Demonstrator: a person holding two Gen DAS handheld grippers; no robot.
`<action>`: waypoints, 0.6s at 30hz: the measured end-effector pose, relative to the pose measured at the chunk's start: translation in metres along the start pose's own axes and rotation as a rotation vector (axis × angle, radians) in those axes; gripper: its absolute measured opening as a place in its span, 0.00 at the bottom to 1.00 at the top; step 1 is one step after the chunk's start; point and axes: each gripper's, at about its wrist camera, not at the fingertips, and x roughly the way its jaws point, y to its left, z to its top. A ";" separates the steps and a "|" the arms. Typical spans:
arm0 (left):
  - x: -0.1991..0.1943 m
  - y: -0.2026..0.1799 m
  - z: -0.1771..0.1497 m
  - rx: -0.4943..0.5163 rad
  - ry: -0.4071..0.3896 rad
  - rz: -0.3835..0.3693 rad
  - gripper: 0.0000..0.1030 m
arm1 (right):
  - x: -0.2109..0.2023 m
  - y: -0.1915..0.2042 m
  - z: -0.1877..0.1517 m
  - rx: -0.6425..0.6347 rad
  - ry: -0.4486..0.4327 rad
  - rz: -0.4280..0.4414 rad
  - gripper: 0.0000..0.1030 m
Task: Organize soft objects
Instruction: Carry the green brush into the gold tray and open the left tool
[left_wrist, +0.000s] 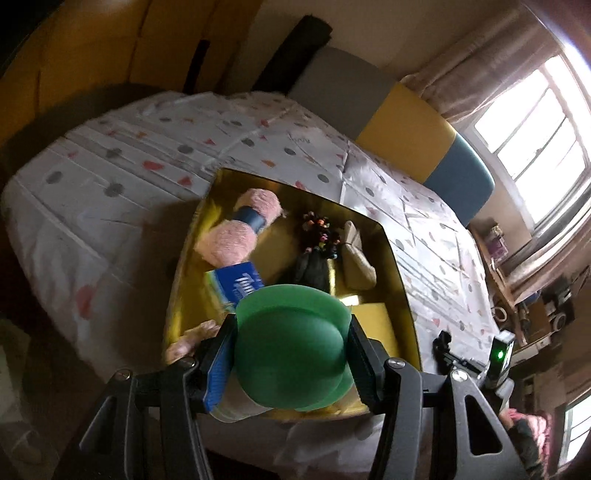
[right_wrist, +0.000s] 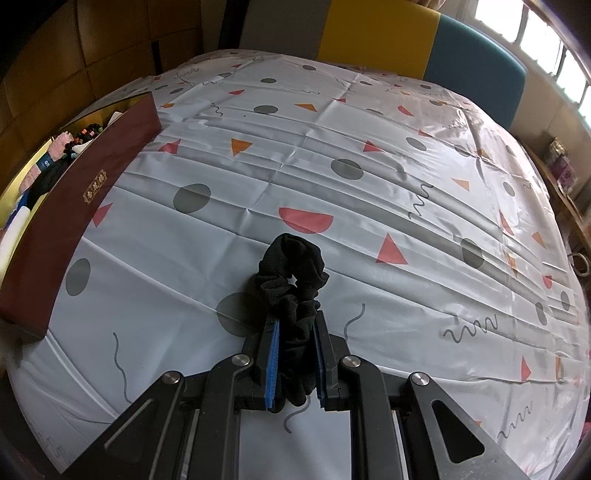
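Note:
My left gripper (left_wrist: 291, 328) is shut on a soft green cup-shaped object (left_wrist: 291, 343) and holds it over the near end of a gold-lined box (left_wrist: 397, 254). The box holds a pink fluffy roll with a blue band (left_wrist: 242, 229), a blue packet (left_wrist: 236, 284), a dark item with coloured beads (left_wrist: 317, 243) and a beige pouch (left_wrist: 356, 258). My right gripper (right_wrist: 297, 325) is shut on a black scrunchie (right_wrist: 291, 273) just above the patterned sheet. The box (right_wrist: 70, 206) shows dark red at the left of the right wrist view.
The box lies on a bed covered by a white sheet (right_wrist: 332, 155) with dots and triangles. A grey, yellow and blue headboard (left_wrist: 406, 122) stands at the far side. A window (left_wrist: 535, 129) and cluttered shelves (left_wrist: 517, 288) are at the right.

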 end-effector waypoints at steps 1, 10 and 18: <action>0.007 -0.004 0.004 0.002 0.009 -0.012 0.55 | 0.000 0.000 0.000 0.002 0.001 0.000 0.16; 0.080 -0.013 0.041 -0.099 0.099 -0.023 0.61 | 0.001 -0.001 0.000 -0.004 0.001 0.000 0.16; 0.112 0.000 0.045 -0.128 0.156 0.011 0.72 | 0.002 0.000 0.001 -0.007 0.000 -0.002 0.17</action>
